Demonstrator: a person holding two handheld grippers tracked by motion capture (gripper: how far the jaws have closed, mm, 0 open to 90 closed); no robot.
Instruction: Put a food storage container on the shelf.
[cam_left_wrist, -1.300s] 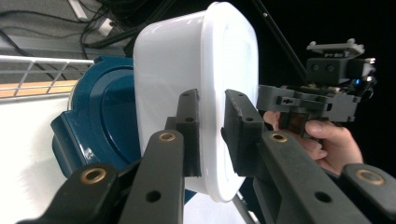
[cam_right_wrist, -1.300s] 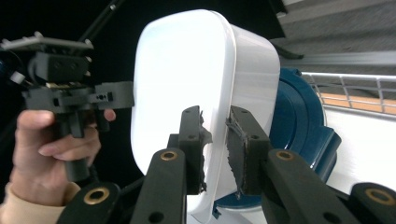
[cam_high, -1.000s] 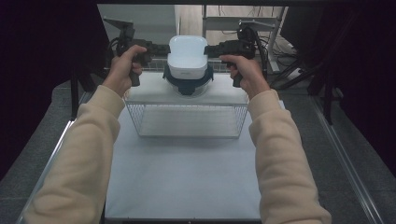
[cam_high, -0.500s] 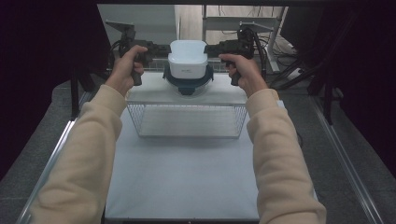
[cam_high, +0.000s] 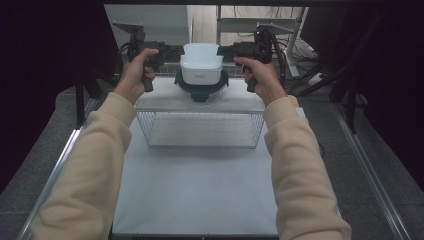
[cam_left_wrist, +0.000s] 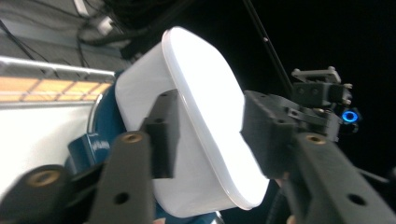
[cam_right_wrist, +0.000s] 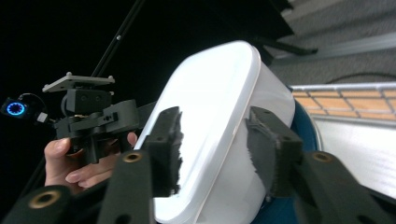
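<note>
High view showed a white container (cam_high: 201, 64) held up above the far end of the table (cam_high: 200, 200), between the left gripper (cam_high: 172, 51) and the right gripper (cam_high: 226, 50), one at each of its sides. Under the container sat a dark blue base (cam_high: 201, 90), and below that a clear round rim that I could not identify. A wire basket (cam_high: 200, 129) stood on the table just below and in front of the lifted stack, its top open and its mesh walls upright. The near half of the table lay bare, with a metal rail along each long side; the person's left hand (cam_high: 134, 75) and right hand (cam_high: 260, 77) reached in over it on cream sleeves.

Left gripper view showed what the overhead one could not: both black jaws stood on either side of the container's (cam_left_wrist: 201, 126) lipped rim, the pads close against it, though true contact was hard to judge. It also caught the dark blue base (cam_left_wrist: 93, 144) beneath and the other gripper beyond, with a blue ring light.

Right gripper view (cam_right_wrist: 212, 154) showed the same straddle from the opposite end, jaws on both faces of the white container's (cam_right_wrist: 219, 107) rim, apparently clamped on it, plus fingers of the left hand (cam_right_wrist: 77, 163) around its tool.
</note>
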